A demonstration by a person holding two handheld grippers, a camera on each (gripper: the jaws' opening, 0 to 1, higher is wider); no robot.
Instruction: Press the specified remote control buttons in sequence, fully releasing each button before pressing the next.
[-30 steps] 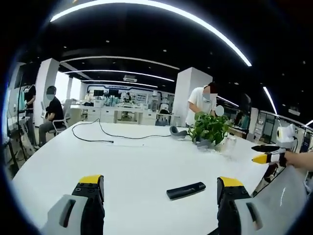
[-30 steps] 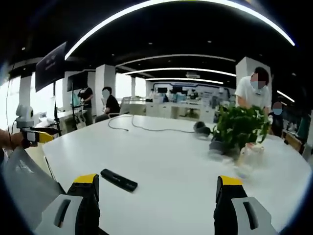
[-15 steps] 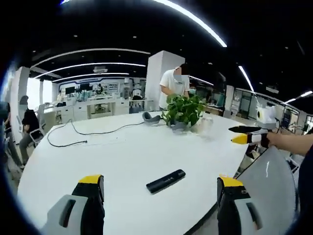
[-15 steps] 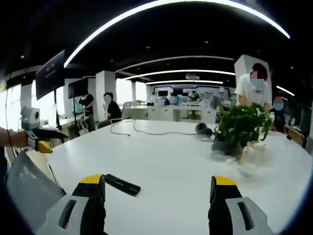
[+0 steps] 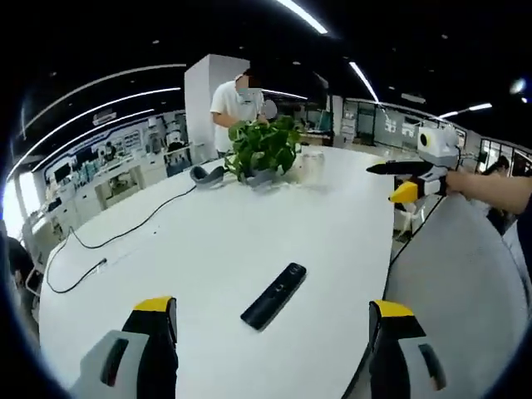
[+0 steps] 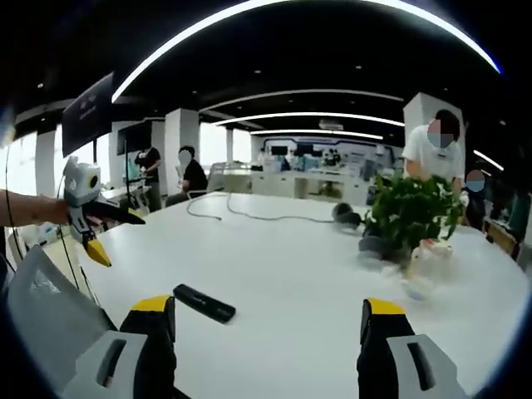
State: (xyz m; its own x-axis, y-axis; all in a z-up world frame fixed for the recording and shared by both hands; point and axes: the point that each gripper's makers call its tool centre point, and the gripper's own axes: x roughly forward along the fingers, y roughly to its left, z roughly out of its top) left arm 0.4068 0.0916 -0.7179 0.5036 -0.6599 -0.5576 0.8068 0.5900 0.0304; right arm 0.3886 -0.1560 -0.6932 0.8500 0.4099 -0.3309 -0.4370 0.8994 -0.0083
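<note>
A black remote control lies flat on the white table, close to its near edge. In the left gripper view it sits just ahead of my left gripper, between the wide-apart yellow-tipped jaws, which hold nothing. My right gripper hangs in the air off the table's right edge, held by a hand, jaws apart. In the right gripper view the remote lies ahead and to the left of my open right gripper. The left gripper hovers at the left, open, above the table edge.
A potted green plant, grey headphones and a clear bottle stand at the far side. A black cable trails across the table. A grey chair back is by the near edge. People stand and sit beyond.
The left gripper view has swung and rolled, so the remote now lies diagonally and the plant sits left of centre. In the right gripper view the left gripper has come closer and higher. The remote stays put.
</note>
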